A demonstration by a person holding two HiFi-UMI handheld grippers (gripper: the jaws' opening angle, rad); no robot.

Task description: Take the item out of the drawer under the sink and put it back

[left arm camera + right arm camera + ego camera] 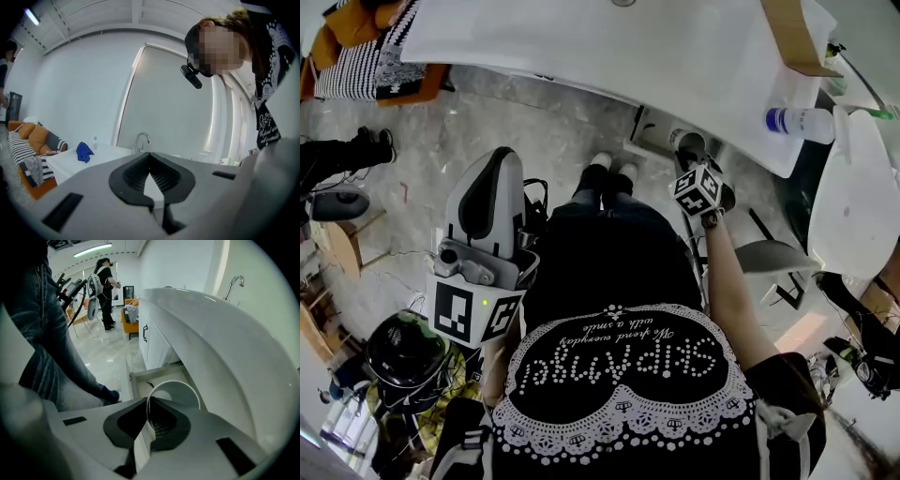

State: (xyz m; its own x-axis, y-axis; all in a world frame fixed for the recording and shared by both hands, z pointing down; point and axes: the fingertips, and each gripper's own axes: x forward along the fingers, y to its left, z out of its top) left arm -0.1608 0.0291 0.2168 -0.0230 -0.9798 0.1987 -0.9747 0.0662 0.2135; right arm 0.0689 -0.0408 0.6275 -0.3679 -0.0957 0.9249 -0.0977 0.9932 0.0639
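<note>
white counter (581,47) | on it: blue-capped bottle (797,120); cardboard box (792,37); blue cloth (85,151) | drawer (154,376): open beneath

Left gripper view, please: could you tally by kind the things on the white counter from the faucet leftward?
Faucet: 1
Blue cloth: 1
Small bottle: 1
Total: 3

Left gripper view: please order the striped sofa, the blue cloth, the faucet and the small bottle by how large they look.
1. striped sofa
2. blue cloth and faucet: about equally tall, so left unranked
3. small bottle

Their nearness to the camera differs, so real sizes stay unsure.
</note>
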